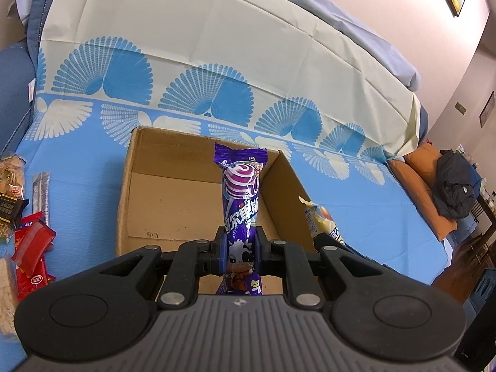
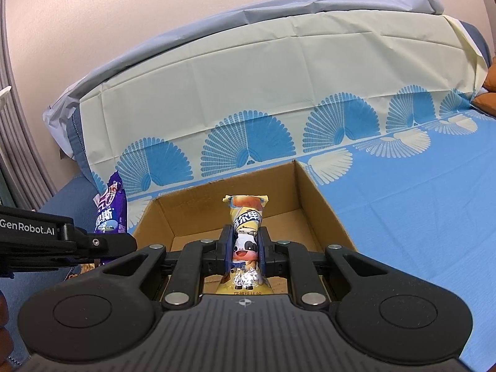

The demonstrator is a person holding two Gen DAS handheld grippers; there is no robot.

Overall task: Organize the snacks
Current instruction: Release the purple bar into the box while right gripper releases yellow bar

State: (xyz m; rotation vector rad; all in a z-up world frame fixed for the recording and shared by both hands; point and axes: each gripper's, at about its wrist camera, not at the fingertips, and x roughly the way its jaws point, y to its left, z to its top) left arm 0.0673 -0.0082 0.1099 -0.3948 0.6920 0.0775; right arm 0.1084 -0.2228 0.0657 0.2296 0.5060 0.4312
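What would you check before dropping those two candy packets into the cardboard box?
1. Left gripper clamps the purple packet: ok.
2. Right gripper clamps the yellow packet: ok.
3. Cardboard box open on top: ok.
4. Box floor free where packets would land: ok, as far as it shows.
5. Both packets fully over the box: cannot tell.
6. Grippers clear of each other: ok, though close.

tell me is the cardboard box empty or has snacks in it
Looks empty: the cardboard box shows a bare brown floor in both views, though grippers hide its near part.
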